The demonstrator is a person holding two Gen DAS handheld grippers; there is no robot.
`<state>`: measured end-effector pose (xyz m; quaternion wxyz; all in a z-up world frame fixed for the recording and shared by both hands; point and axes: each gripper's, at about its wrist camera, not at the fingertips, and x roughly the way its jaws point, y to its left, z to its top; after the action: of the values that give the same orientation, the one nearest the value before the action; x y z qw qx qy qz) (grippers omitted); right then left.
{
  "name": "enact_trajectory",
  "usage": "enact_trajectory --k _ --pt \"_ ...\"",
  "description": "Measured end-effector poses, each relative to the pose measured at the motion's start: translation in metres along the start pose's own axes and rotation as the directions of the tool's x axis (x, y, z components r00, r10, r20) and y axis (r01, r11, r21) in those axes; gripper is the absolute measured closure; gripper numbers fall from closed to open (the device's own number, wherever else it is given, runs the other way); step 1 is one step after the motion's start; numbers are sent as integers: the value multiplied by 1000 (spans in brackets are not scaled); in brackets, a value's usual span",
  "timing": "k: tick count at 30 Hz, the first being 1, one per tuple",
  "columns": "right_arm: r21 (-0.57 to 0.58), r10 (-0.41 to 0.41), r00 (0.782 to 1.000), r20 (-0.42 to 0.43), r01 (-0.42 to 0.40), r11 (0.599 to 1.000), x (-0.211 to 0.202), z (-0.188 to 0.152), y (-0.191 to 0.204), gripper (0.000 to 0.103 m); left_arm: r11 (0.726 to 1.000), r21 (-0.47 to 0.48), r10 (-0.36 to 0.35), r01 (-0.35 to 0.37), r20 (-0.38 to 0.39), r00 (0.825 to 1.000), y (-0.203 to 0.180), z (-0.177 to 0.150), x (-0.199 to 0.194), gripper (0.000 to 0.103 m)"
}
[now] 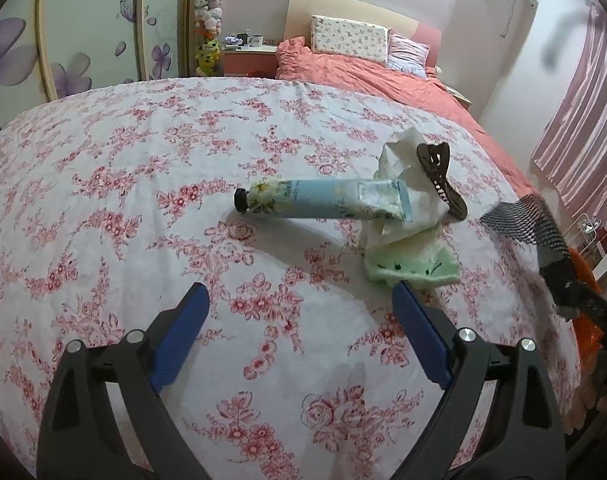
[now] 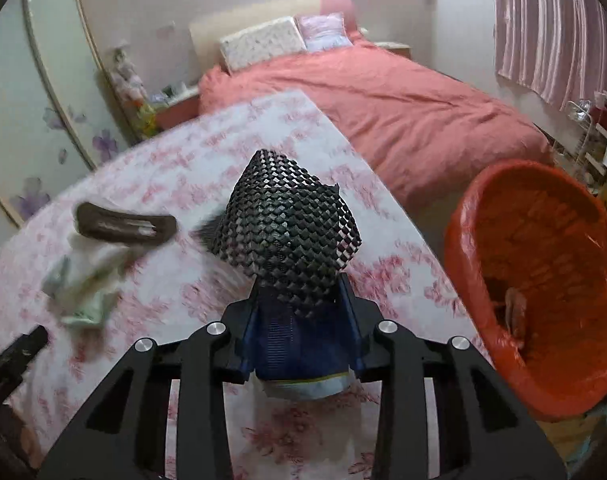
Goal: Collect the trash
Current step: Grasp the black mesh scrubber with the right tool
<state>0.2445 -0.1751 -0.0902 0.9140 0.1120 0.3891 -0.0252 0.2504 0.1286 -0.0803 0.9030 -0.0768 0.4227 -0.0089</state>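
My right gripper (image 2: 299,296) is shut on a black foam mesh sleeve (image 2: 287,224) and holds it above the floral table, left of an orange-lined trash bin (image 2: 543,280). The sleeve also shows at the right edge of the left wrist view (image 1: 523,220). My left gripper (image 1: 299,304) is open and empty above the floral cloth (image 1: 143,200). Ahead of it lie a light blue cream tube (image 1: 323,200), a crumpled white tissue (image 1: 403,160), a green cloth (image 1: 415,264) and a brown hair clip (image 1: 443,184). The clip (image 2: 125,226) and the tissue (image 2: 91,264) show blurred in the right wrist view.
A bed with a coral duvet (image 2: 383,112) and pillows (image 1: 347,38) lies behind the table. A wardrobe with flower prints (image 1: 83,40) stands at the left. Striped pink curtains (image 2: 555,32) hang at the right. The bin holds some scraps (image 2: 515,312) at its bottom.
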Motion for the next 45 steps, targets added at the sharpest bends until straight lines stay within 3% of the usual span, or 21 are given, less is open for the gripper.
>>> enact_trajectory --k 3,5,6,7,8,11,13,16,20,24,28,36,40,45 --pt "-61 52 999 10 -52 997 -6 2 14 68 1000 1 0 0 2 1000 -2 2 1 12" --pt "-129 16 999 35 -11 992 -9 2 29 68 1000 3 0 0 0 1000 -4 1 1 12" --pt "-143 69 997 27 -65 988 -11 3 34 68 1000 6 -1 1 -2 1000 -5 0 2 12" --pt "-170 37 998 42 -29 985 -11 3 40 68 1000 10 -1 1 -2 1000 -6 0 2 12" --pt "-224 -68 996 60 80 971 -4 3 47 68 1000 15 4 -4 -7 1000 -7 -1 3 12" --pt "-168 7 995 -97 -23 986 20 0 36 66 1000 18 -7 7 -4 1000 -7 -3 1 12" --pt "-162 21 995 -99 -37 986 19 -6 32 62 1000 25 -1 1 -2 1000 -6 -3 1 12" --pt "-156 54 994 -93 -68 985 13 -8 31 43 1000 7 -6 6 -11 1000 -3 -3 3 12" --pt "-145 109 992 -59 -116 983 -3 -3 33 39 1000 5 -15 15 -6 1000 -1 -4 1 12" --pt "-120 103 994 -21 -105 987 -5 8 39 39 1000 0 -23 23 -6 1000 1 -5 0 12" --pt "-79 66 997 -36 -68 995 13 19 41 49 1000 -4 -23 23 -9 1000 1 -5 -1 12" --pt "3 47 999 16 -47 999 7 39 22 44 1000 -18 -26 26 -7 1000 6 -1 0 12" --pt "-51 59 998 -28 -60 997 22 37 37 44 999 -18 -31 31 -14 999 4 -2 2 12" --pt "-136 -11 997 -82 0 991 49 29 58 47 1000 -10 -29 29 -16 999 2 -2 2 12"
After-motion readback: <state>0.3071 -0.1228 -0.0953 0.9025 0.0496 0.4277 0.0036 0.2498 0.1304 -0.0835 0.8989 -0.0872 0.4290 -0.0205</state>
